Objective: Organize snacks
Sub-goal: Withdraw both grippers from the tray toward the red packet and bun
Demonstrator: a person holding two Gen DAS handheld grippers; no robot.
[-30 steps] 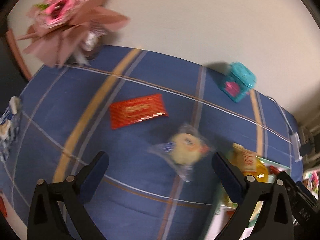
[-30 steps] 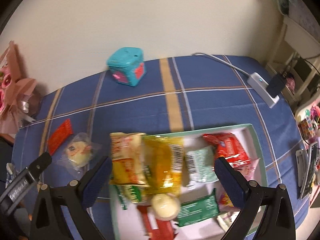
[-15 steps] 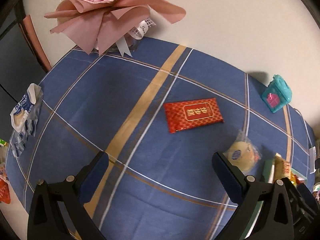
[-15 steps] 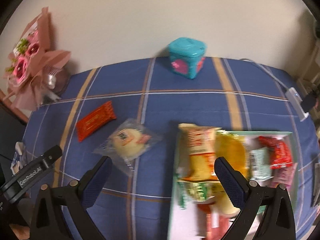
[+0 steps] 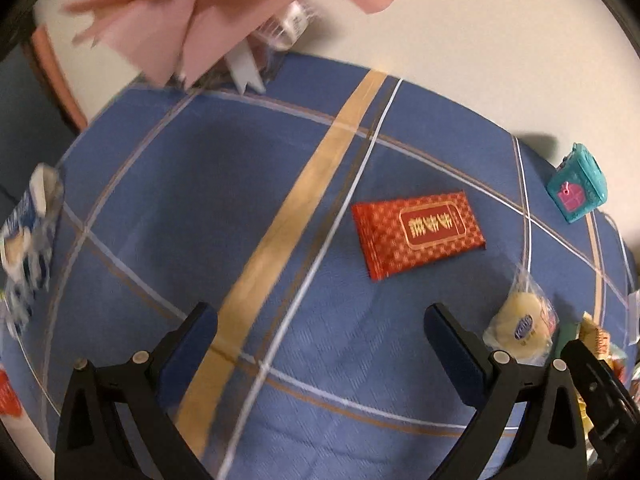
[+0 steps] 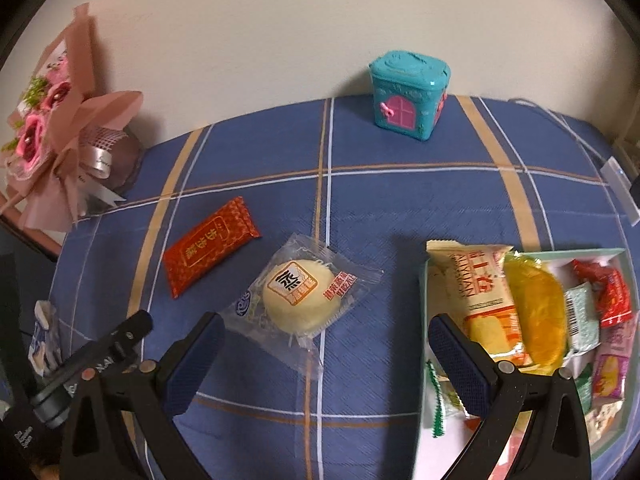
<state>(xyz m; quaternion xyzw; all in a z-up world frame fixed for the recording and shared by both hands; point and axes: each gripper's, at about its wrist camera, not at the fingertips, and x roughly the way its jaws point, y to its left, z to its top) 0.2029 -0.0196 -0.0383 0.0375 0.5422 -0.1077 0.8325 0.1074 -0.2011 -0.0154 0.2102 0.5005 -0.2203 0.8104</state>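
The counter (image 6: 360,208), under a blue plaid cloth, carries everything, and its layout suggests a sort half done. At the right, near side sits a pale green tray (image 6: 424,280), already crowded with packets: a yellow-and-orange one (image 6: 486,292) lies over its left rim, probably because the tray is nearly full. The tray seems to be the collecting place, so whatever lies loose on the cloth still has to go there.

At the far left a pink bouquet (image 6: 52,120) leans against the wall, and a teal toy house (image 6: 408,92) stands at the far edge, right of centre; both are pushed back, likely to keep the working space free.

Two snacks lie loose in the middle. A red packet (image 6: 210,246) lies flat and slantwise, left of centre. Just right of it and nearer, not touching, is a round bun (image 6: 298,298) in a clear wrapper, well left of the tray. A blue-and-white packet (image 5: 28,240) rests at the counter's left edge, blurred.

The right gripper (image 6: 320,360) hovers with its jaws spread wide and empty, the bun just beyond them, so the bun looks like its next pick. The left gripper (image 5: 320,344) also hangs released and empty over bare cloth, the red packet a little ahead and to the right, seemingly lining up for that one.
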